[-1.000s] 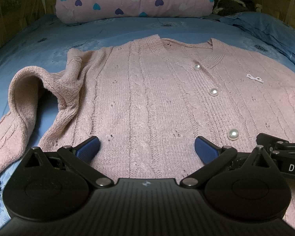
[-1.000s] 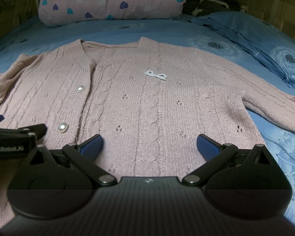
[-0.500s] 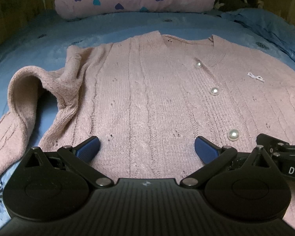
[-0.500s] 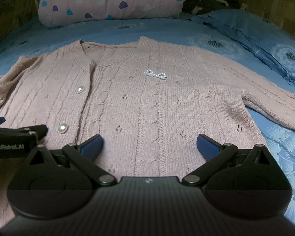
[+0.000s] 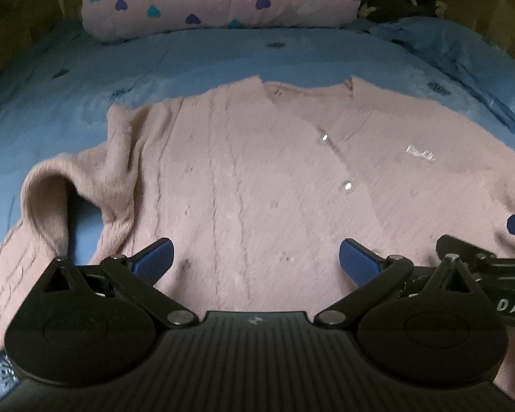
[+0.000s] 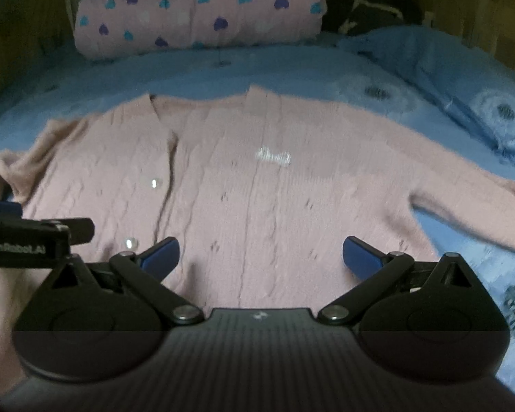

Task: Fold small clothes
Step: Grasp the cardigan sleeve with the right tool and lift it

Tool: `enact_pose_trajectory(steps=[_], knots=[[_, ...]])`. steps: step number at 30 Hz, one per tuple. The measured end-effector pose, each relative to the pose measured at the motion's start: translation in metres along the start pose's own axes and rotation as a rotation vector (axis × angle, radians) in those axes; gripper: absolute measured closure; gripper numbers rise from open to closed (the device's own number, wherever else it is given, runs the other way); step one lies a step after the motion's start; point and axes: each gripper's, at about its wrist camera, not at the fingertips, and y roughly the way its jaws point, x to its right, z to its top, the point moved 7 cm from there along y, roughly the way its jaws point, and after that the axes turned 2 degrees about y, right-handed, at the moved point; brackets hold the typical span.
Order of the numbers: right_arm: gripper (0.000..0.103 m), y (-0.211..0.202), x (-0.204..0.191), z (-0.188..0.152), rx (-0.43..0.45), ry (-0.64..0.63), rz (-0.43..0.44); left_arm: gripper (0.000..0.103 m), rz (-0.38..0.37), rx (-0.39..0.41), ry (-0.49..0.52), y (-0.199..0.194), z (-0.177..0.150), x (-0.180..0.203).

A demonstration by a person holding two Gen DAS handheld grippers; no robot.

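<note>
A: Pink cardigan (image 5: 257, 189) lies flat, front up, on the blue bed (image 5: 189, 58), left sleeve (image 5: 48, 199) humped.

B: Left tool (image 5: 255, 257) and right tool (image 6: 261, 254) hover side by side above the near hem, both spread, pinching nothing — probably lining up a grab.

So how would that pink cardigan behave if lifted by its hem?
Likely floppy: the pink knit cardigan lies flat, one sleeve humped in a soft fold. Probably grippy rather than slippery, being fuzzy cable knit. It may drape and stretch.
</note>
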Motion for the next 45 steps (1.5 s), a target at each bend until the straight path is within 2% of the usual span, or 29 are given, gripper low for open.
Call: enact_pose_trajectory(steps=[5, 8, 11, 16, 20, 24, 29, 32, 34, 37, 39, 40, 41, 45], knots=[[0.000, -0.020, 0.029, 0.028, 0.050, 0.021, 0.011, 0.000, -0.002, -0.005, 0.011, -0.004, 0.010, 0.001], [0.000, -0.022, 0.063, 0.041, 0.070, 0.021, -0.030, 0.000, 0.001, 0.013, 0.026, -0.004, 0.013, -0.003], [0.000, -0.018, 0.116, 0.051, 0.062, 0.091, -0.095, 0.000, -0.005, 0.017, 0.025, 0.002, 0.012, -0.008], [0.000, -0.008, 0.206, 0.053, 0.045, 0.172, -0.263, 0.000, -0.025, 0.005, 0.004, 0.016, 0.008, -0.013], [0.000, 0.000, 0.254, 0.044, 0.015, 0.212, -0.341, 0.000, -0.029, -0.022, 0.024, 0.023, 0.002, -0.013], [0.000, 0.013, 0.278, 0.032, -0.036, 0.218, -0.377, 0.000, -0.046, -0.032, 0.046, 0.026, -0.004, -0.009], [0.004, 0.026, 0.292, 0.012, -0.115, 0.307, -0.357, 0.000, -0.031, -0.042, 0.068, 0.031, -0.008, -0.006], [0.005, 0.026, 0.295, 0.006, -0.100, 0.356, -0.332, 0.000, -0.032, -0.036, 0.069, 0.029, -0.007, -0.006], [0.009, 0.024, 0.294, 0.004, -0.100, 0.344, -0.325, 0.000, -0.032, -0.034, 0.070, 0.028, -0.006, -0.007], [0.029, 0.017, 0.292, 0.003, -0.103, 0.333, -0.337, 0.000, -0.037, -0.035, 0.063, 0.027, -0.006, -0.008], [0.058, 0.014, 0.293, 0.004, -0.108, 0.327, -0.344, 0.000, -0.045, -0.034, 0.056, 0.026, -0.005, -0.008], [0.067, 0.011, 0.294, 0.006, -0.109, 0.332, -0.334, 0.000, -0.048, -0.033, 0.055, 0.025, -0.005, -0.008], [0.083, 0.008, 0.294, 0.007, -0.108, 0.346, -0.316, 0.000, -0.049, -0.031, 0.054, 0.024, -0.005, -0.008], [0.085, -0.007, 0.289, 0.023, -0.056, 0.420, -0.229, 0.000, -0.054, -0.018, 0.054, 0.019, -0.003, -0.009]])
